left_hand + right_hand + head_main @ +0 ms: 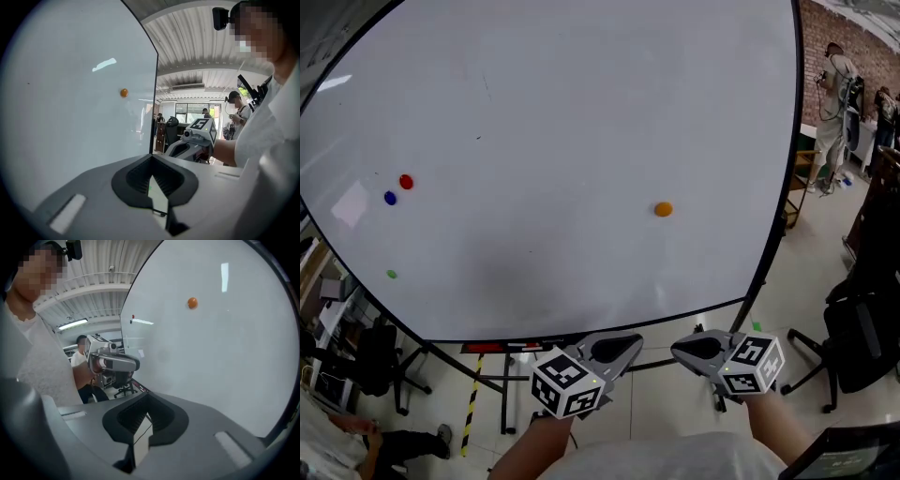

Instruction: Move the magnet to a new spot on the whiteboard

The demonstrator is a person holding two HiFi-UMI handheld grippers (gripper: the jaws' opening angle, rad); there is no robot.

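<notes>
Orange magnet (664,209): stuck on the whiteboard (581,94), right of the middle, well apart from red magnet (406,182), blue magnet (390,198) & green magnet (391,274) at the far left. Left gripper (628,347) & right gripper (680,350): both low, under the board's bottom edge, squeezed shut, nothing btw the jaws. Prob. orange one to move, as nearest. Lift right gripper up, open wide first, come straight at it, pinch the sides, pull off gently, press onto a bare spot.

The whiteboard (581,112) carries an orange magnet (663,209) right of centre, and a red magnet (405,182), blue magnet (390,198) and green magnet (391,274) at left.
</notes>
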